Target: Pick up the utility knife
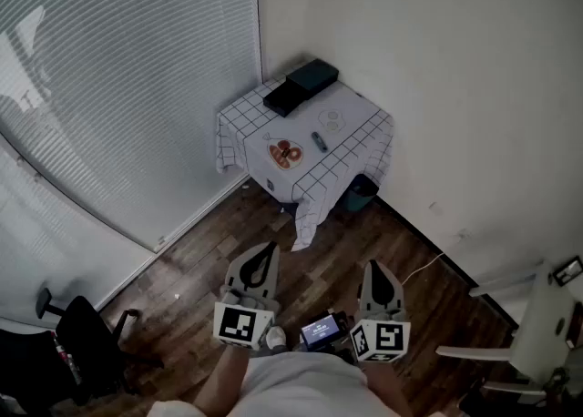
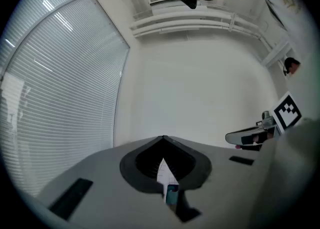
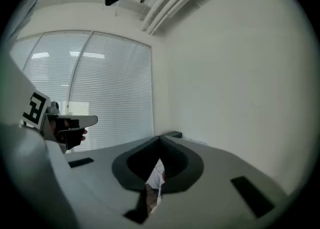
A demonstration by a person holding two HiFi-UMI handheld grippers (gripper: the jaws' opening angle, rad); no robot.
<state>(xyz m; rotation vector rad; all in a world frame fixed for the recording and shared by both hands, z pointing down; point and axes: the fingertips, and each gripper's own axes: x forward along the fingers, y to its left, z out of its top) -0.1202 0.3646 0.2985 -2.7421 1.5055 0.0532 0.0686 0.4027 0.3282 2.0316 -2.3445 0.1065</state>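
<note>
A small table (image 1: pixel 364 147) with a grid-patterned cloth stands in the far corner of the room. On it lies a small dark oblong thing (image 1: pixel 319 141), likely the utility knife. My left gripper (image 1: pixel 265 249) and right gripper (image 1: pixel 374 267) are held level over the wooden floor, well short of the table. Both have their jaws shut, tips meeting, with nothing between them. In the left gripper view the left gripper (image 2: pixel 163 138) points at the corner wall. The right gripper (image 3: pixel 160 137) points the same way in its own view.
On the table also sit two black boxes (image 1: pixel 301 86), a plate with red food (image 1: pixel 285 153) and a small white dish (image 1: pixel 331 119). A dark bin (image 1: pixel 361 192) stands under the table. An office chair (image 1: pixel 77 342) is at lower left, white furniture (image 1: pixel 547 324) at right.
</note>
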